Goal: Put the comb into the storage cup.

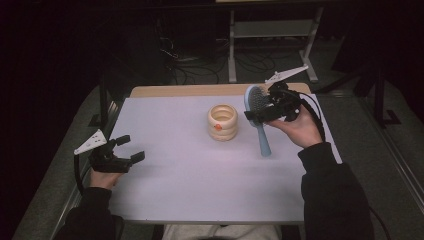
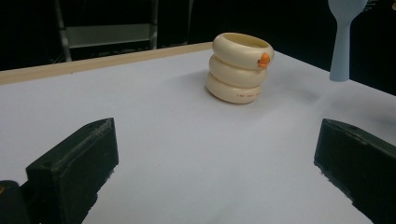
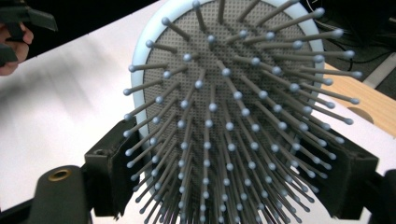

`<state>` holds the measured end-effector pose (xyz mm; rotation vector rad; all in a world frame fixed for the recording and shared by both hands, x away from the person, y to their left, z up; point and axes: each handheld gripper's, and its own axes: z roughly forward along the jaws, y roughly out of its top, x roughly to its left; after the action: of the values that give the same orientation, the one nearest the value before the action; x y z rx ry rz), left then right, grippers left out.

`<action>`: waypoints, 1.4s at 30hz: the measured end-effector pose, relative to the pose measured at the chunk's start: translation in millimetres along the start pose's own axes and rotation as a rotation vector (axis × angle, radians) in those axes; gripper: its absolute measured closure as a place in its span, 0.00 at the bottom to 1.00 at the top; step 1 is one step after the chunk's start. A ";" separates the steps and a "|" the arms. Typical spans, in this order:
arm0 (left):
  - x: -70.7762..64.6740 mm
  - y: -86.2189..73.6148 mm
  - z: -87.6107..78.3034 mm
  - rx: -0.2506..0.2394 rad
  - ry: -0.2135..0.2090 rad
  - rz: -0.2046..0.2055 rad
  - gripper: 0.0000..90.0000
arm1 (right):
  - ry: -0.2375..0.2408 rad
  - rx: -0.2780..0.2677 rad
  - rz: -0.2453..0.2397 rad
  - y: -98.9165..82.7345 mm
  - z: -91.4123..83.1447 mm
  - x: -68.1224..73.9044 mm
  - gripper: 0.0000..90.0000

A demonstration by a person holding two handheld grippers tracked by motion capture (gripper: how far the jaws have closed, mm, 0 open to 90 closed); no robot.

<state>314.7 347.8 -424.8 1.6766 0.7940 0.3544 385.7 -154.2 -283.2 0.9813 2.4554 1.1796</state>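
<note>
Left tool (image 1: 127,148) low over the near left part of the white worktop (image 1: 190,170), jaws spread wide with bare surface between them; in the left gripper view both black jaws stand far apart at the bottom corners. Hand (image 1: 102,178) behind it, dark sleeve at the edge.

Toward the middle, a cream holder of three stacked rings (image 1: 223,122) upright on the worktop, small orange mark on its side; seen again from the left gripper view (image 2: 240,67), well ahead of the open jaws, hollow at the top.

Just right of the holder, a pale blue hairbrush (image 1: 258,118) clamped by its head in the right tool (image 1: 264,111), handle hanging down toward the person, tip close to the worktop, whether touching or clear cannot be told. Brush apart from the holder. In the right gripper view the grey bristle pad (image 3: 233,116) faces the camera, jaws pressed against either edge of the blue rim. Right hand (image 1: 300,127) under the tool, cable trailing along the sleeve.
</note>
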 end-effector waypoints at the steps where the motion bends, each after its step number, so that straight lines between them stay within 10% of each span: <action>1: 0.0 0.0 0.0 0.001 0.000 -0.001 0.00 | 0.001 -0.003 -0.003 1.7 -0.6 -0.6 0.21; 42: 0.7 0.1 -0.6 -0.003 -0.004 0.001 0.00 | 0.012 -0.132 -0.007 74.7 3.0 -16.1 0.21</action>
<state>314.9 348.7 -424.7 1.6742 0.7890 0.3529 434.0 -129.8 -229.1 0.9295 2.3533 1.3299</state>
